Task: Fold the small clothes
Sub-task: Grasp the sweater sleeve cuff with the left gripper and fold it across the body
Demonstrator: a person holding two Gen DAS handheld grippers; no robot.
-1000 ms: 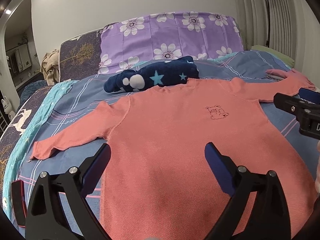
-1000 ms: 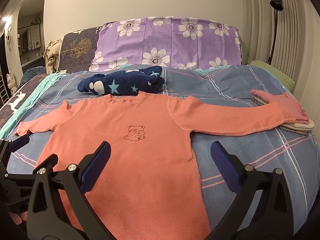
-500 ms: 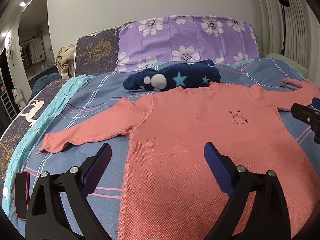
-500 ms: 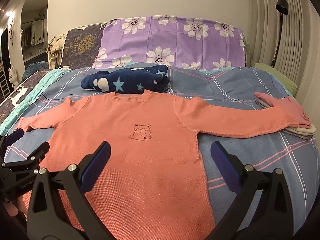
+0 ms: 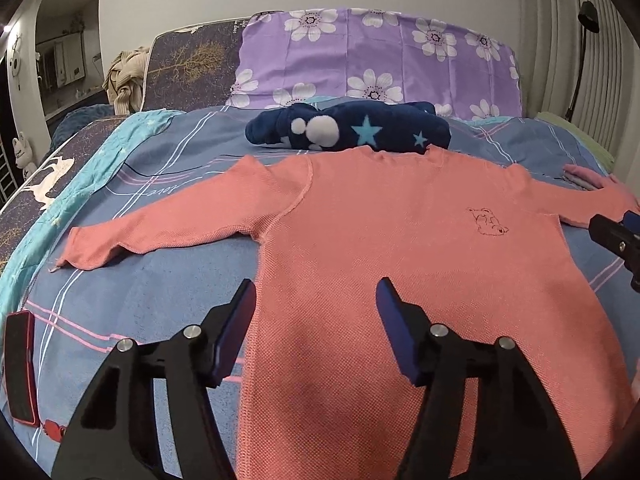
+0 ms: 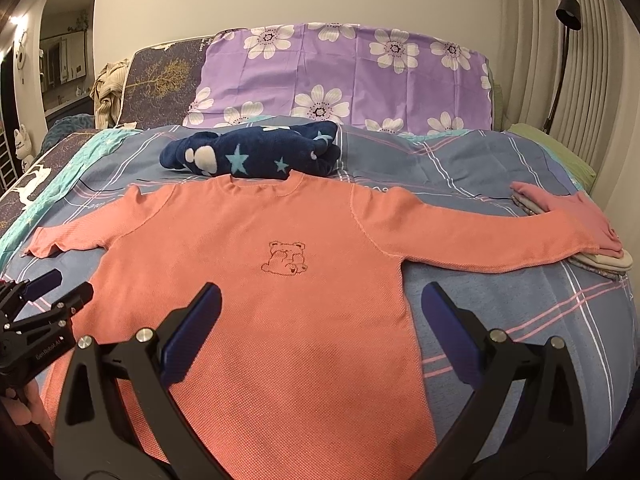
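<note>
A coral long-sleeved shirt (image 5: 380, 248) (image 6: 280, 304) with a small bear outline on the chest lies flat, sleeves spread, on the blue plaid bedspread (image 5: 132, 304) (image 6: 540, 320). My left gripper (image 5: 314, 312) hovers over the shirt's left side edge; its jaws are closing with the edge below the gap, and the pads press on nothing. It also shows at the left of the right wrist view (image 6: 60, 288). My right gripper (image 6: 320, 308) stands open above the shirt's lower right body with nothing held.
A navy star-patterned fleece bundle (image 5: 352, 132) (image 6: 256, 154) lies just beyond the collar. Folded pink and beige clothes (image 6: 580, 240) sit under the right cuff. Purple flowered pillows (image 6: 348, 76) line the headboard. A red phone (image 5: 20, 364) lies at the bed's left edge.
My left gripper shifted left from mid-shirt to the shirt's left side edge, and its jaws narrowed. The right gripper barely moved.
</note>
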